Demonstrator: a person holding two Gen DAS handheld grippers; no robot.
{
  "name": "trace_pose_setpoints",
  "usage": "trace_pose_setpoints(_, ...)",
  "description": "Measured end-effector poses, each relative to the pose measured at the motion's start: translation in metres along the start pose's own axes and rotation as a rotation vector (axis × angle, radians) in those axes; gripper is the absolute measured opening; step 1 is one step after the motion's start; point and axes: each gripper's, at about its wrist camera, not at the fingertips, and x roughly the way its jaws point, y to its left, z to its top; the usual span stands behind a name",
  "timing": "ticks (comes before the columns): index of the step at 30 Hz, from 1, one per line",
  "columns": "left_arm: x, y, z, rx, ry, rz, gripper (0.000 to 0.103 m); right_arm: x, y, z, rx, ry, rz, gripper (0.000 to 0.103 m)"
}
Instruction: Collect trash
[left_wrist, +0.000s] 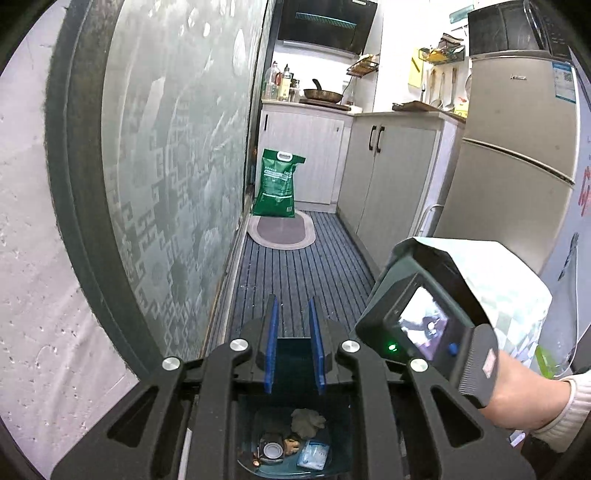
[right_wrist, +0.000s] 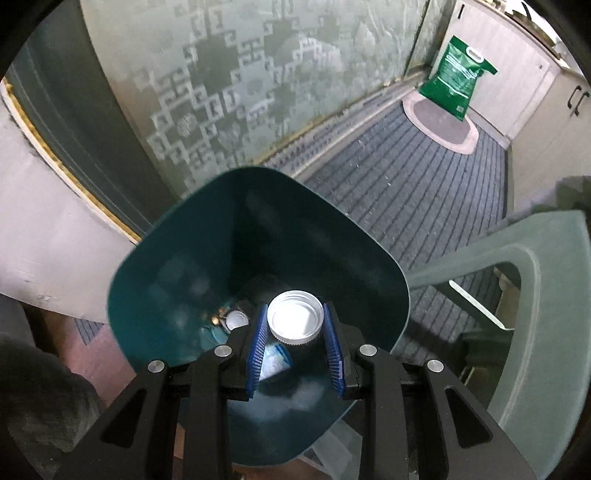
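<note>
Blue pads on your right gripper (right_wrist: 295, 322) press either side of a white plastic lid (right_wrist: 295, 320) (open side up toward the camera), and you hold it over the mouth of the teal bin (right_wrist: 177, 266). Down in the bin lie a small white cap (right_wrist: 235, 319), a pale packet (right_wrist: 275, 362) and other scraps too dim to name. Your left gripper (left_wrist: 293, 308) has nothing between its pads, its jaws nearly together with a narrow gap; it sits above the bin too, whose bottom shows a crumpled grey wad (left_wrist: 307, 422). Right of the bin stands a pale green plastic chair (right_wrist: 532, 280). Beyond the bin the striped floor mat (right_wrist: 406, 184) runs to an oval rug (left_wrist: 281, 230) and a green sack (left_wrist: 277, 184) against the cabinets (left_wrist: 391, 177).
</note>
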Motion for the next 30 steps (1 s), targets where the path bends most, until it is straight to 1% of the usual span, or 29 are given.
trace_pose_setpoints(2, -0.001, 0.000, 0.000, 0.000, -0.007, 0.000, 0.018, 0.004, -0.002, -0.003, 0.008, 0.021, 0.002, 0.038)
trace_pose_setpoints(7, -0.007, 0.000, 0.001, -0.003, -0.035, -0.007, 0.018, 0.001, -0.001, -0.006, -0.011, 0.024, 0.008, 0.038)
trace_pose_setpoints(8, -0.007, 0.000, 0.001, -0.004, -0.034, -0.006, 0.018, 0.001, 0.000, -0.006, -0.015, 0.024, 0.008, 0.035)
trace_pose_setpoints(10, -0.008, 0.000, 0.002, -0.004, -0.039, -0.005, 0.018, -0.001, 0.001, -0.008, -0.010, 0.024, 0.024, 0.033)
trace_pose_setpoints(14, -0.013, -0.002, 0.008, -0.011, -0.065, -0.014, 0.018, -0.011, 0.002, -0.008, 0.000, -0.001, 0.056, 0.033)
trace_pose_setpoints(22, -0.019, -0.014, 0.020, -0.017, -0.072, -0.018, 0.018, -0.070, -0.003, -0.009, 0.002, -0.136, 0.078, 0.033)
trace_pose_setpoints(25, -0.020, -0.024, 0.024, -0.013, -0.070, -0.021, 0.019, -0.103, -0.009, -0.013, 0.011, -0.204, 0.078, 0.033)
trace_pose_setpoints(28, -0.017, -0.041, 0.026, 0.000, -0.061, -0.014, 0.027, -0.132, -0.020, -0.020, 0.029, -0.261, 0.066, 0.033)
trace_pose_setpoints(30, -0.014, -0.050, 0.025, 0.002, -0.051, -0.011, 0.030, -0.155, -0.033, -0.029, 0.047, -0.302, 0.052, 0.033)
